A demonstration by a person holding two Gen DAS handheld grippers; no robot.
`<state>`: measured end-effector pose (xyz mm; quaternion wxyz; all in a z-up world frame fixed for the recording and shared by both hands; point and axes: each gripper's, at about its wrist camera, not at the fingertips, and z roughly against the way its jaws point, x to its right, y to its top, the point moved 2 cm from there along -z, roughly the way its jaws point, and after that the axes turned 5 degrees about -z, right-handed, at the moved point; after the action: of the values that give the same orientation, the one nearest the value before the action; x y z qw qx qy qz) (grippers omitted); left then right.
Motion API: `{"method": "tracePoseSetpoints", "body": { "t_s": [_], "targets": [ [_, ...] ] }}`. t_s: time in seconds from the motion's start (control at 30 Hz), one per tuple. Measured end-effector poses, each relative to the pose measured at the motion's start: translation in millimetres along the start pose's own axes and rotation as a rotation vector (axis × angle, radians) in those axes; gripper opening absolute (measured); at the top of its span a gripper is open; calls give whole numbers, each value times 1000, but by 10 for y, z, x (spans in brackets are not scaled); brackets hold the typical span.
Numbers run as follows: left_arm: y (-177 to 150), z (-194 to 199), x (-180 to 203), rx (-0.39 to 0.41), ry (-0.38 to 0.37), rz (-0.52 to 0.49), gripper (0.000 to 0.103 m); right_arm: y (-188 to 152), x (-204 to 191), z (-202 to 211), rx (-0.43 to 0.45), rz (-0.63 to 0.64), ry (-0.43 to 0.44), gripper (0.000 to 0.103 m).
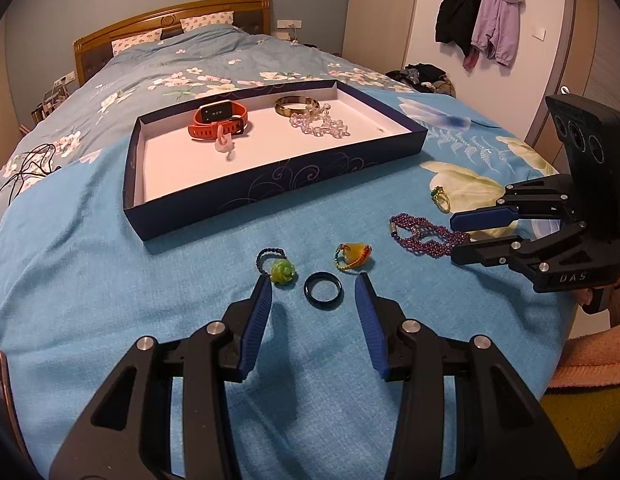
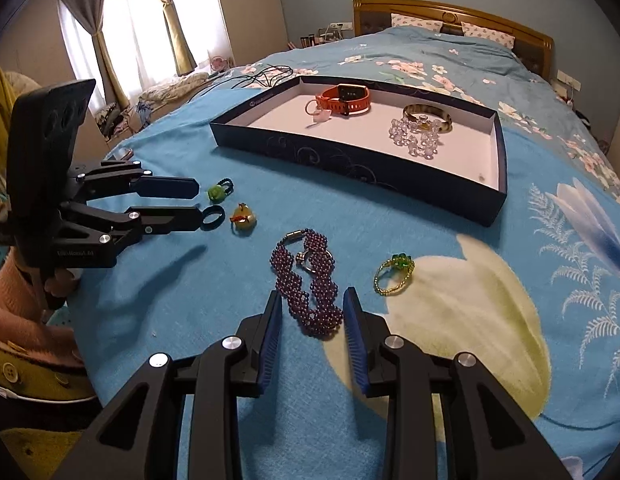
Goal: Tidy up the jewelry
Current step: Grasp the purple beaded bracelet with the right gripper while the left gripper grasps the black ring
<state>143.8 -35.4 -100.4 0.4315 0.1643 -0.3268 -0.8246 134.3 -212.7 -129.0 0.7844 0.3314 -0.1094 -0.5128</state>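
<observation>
My left gripper [image 1: 314, 285] is open low over the blue bedspread, its fingers on either side of a dark ring [image 1: 323, 290]. A green snail charm [image 1: 283, 272] and a yellow charm [image 1: 353, 255] lie just beyond. My right gripper [image 2: 312, 300] is open around the near end of a purple bead bracelet [image 2: 310, 280]. A green-stone gold ring [image 2: 394, 272] lies to its right. The navy tray [image 1: 269, 192] holds an orange watch [image 1: 219, 120], a tortoiseshell bangle [image 1: 295, 105], a clear bead string [image 1: 320, 124] and a pink charm [image 1: 225, 145].
The bed's wooden headboard [image 1: 169, 24] and pillows lie beyond the tray. Black cables [image 1: 25, 168] trail on the left of the bedspread. Coats [image 1: 482, 16] hang on the wall at right. A curtained window [image 2: 137, 28] stands on the far side.
</observation>
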Motion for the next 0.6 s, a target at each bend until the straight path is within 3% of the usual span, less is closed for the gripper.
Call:
{"method": "tracePoseSetpoints", "body": {
  "t_s": [0.03,0.07,0.2,0.6],
  "targets": [
    [-3,0,2,-1,-1,1,43,2,-8,-1,0,5,-5,27],
    [-3,-4,1,-2,-1,1,43,3,-9,-3,1,9,-13,16],
    [-7,-6,3,-2,-1,1,43,32,-12,27,19,6,-8,10],
    [8,-148,72,-49,3,-31,40,343,25,211,131,-40,63,9]
  ]
}}
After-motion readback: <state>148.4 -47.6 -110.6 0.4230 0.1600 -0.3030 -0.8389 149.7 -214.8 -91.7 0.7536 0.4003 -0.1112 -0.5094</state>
